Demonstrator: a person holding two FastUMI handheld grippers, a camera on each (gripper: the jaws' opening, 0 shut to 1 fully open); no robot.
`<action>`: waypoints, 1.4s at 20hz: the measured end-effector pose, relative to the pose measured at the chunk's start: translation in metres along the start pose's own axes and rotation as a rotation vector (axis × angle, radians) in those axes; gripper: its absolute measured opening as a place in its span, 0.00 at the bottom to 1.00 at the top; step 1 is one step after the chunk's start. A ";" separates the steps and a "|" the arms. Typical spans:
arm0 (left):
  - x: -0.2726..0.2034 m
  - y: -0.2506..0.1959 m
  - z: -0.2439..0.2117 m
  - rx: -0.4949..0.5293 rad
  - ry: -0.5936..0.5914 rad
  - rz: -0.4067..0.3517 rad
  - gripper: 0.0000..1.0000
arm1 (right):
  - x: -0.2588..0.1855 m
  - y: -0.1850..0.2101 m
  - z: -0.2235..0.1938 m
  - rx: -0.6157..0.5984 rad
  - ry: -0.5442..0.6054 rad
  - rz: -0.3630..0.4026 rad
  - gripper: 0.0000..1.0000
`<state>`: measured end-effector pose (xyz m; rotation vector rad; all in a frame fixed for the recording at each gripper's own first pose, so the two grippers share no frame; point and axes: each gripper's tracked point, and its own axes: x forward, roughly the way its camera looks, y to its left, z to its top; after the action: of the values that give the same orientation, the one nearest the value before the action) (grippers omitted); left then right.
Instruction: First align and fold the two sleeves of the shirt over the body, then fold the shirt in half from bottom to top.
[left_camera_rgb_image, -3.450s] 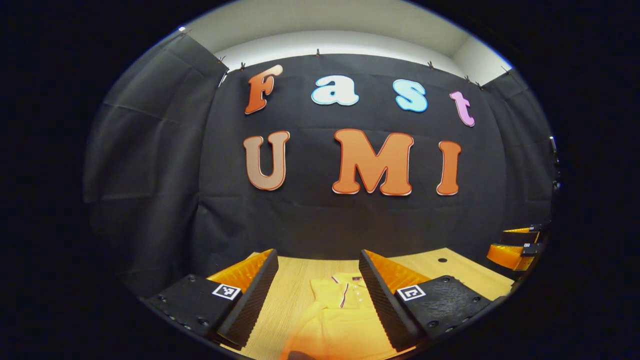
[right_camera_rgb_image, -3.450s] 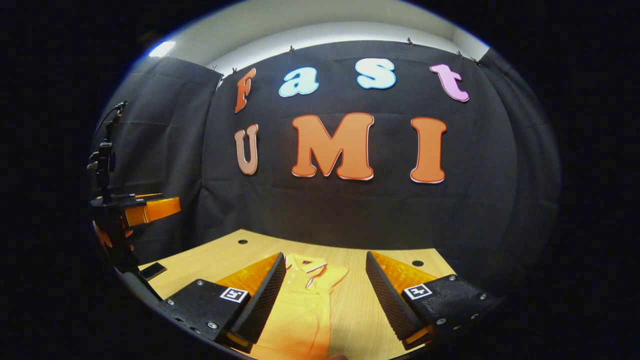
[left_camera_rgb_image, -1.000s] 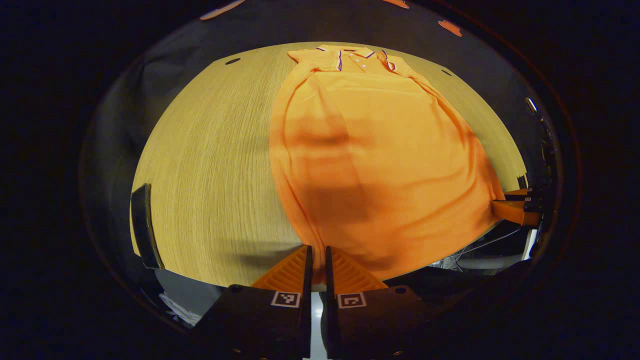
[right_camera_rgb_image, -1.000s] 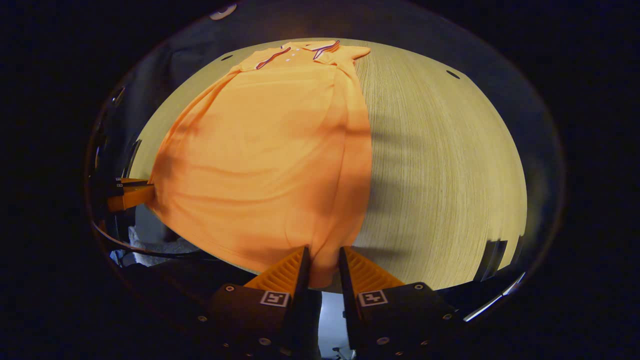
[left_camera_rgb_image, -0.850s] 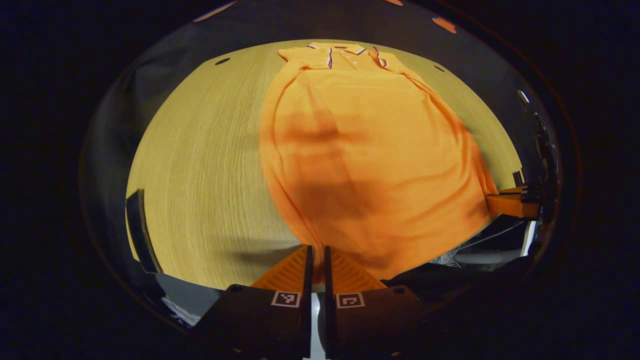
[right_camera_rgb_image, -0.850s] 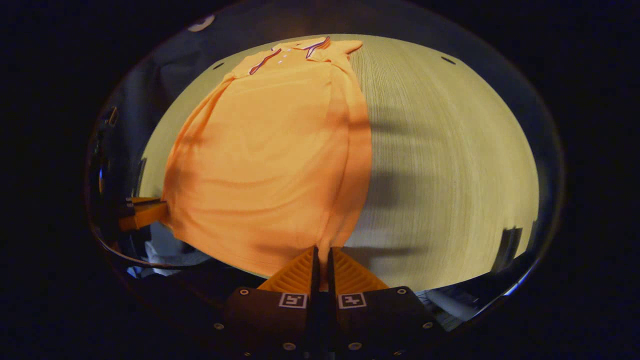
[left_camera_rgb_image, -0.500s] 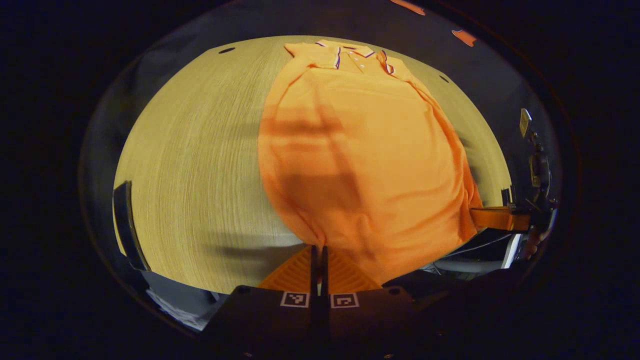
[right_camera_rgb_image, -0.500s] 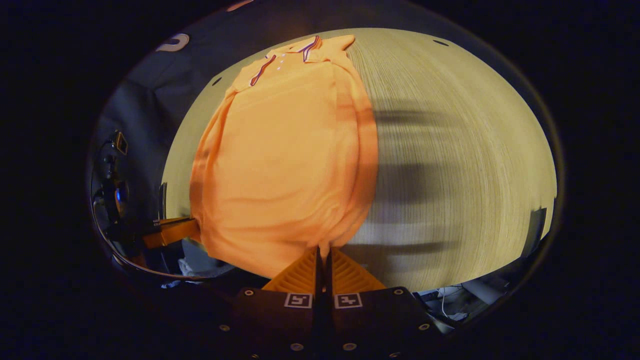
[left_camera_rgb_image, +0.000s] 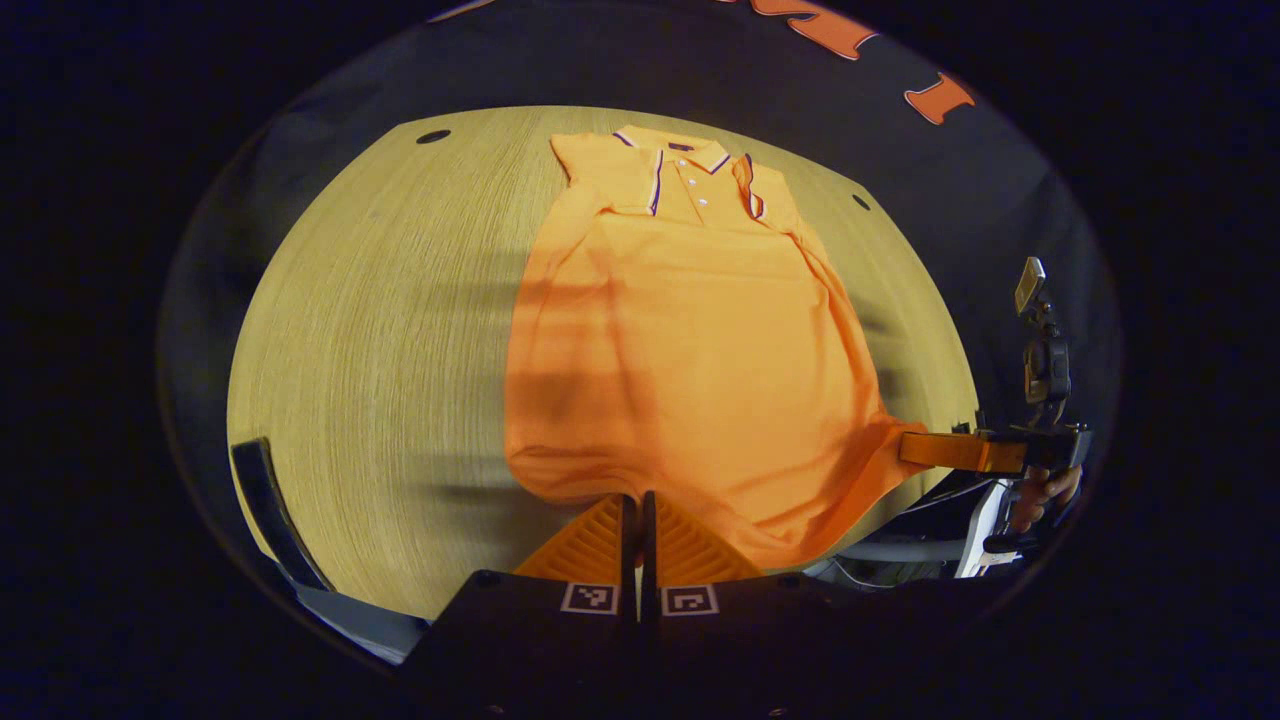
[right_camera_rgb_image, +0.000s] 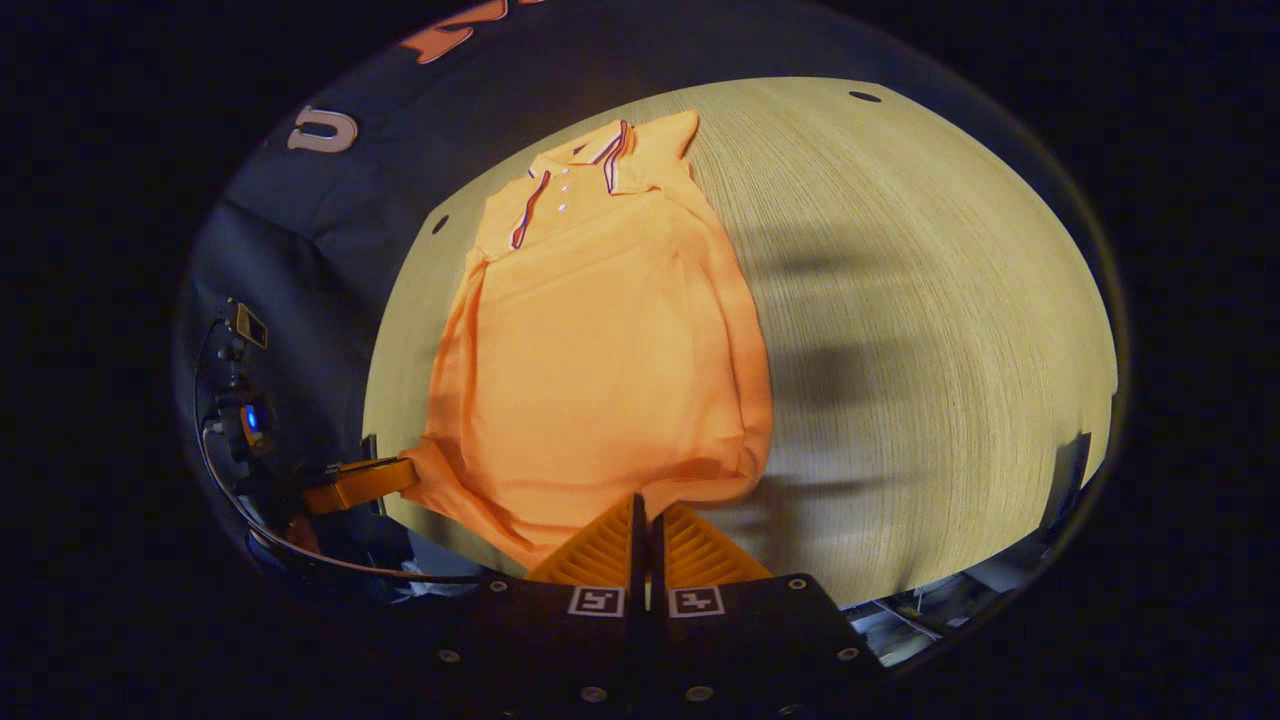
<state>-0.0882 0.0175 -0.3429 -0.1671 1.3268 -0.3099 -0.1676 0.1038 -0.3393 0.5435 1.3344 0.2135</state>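
The shirt (left_camera_rgb_image: 690, 340) hem is pinched at 6 o'clock by the closed left gripper (left_camera_rgb_image: 638, 510) and right gripper (right_camera_rgb_image: 646, 515).

The shirt (left_camera_rgb_image: 690, 340) hem is hidden between each tool's closed fingers.

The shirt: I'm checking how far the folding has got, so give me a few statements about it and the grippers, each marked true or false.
1. The shirt lies on the wooden table with its collar at the far end. True.
2. The left gripper is wide open above the hem. False: its fingers are closed on the hem's corner.
3. The right gripper pinches the hem at the near edge. True.
4. The shirt is already folded in half, hem on collar. False: the hem is still at the near edge.
5. The shirt is blue. False: it is orange.
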 end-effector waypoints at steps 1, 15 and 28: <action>0.000 -0.001 0.007 0.003 -0.005 -0.010 0.01 | -0.003 0.007 0.006 0.009 -0.007 0.024 0.02; -0.011 -0.006 0.155 0.080 -0.152 -0.117 0.01 | -0.016 0.052 0.136 0.099 -0.209 0.112 0.02; -0.011 0.015 0.301 0.206 -0.278 -0.136 0.01 | -0.023 0.079 0.257 0.066 -0.359 0.009 0.02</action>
<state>0.2032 0.0185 -0.2653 -0.1219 1.0032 -0.5172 0.0860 0.0964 -0.2469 0.6123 0.9922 0.0742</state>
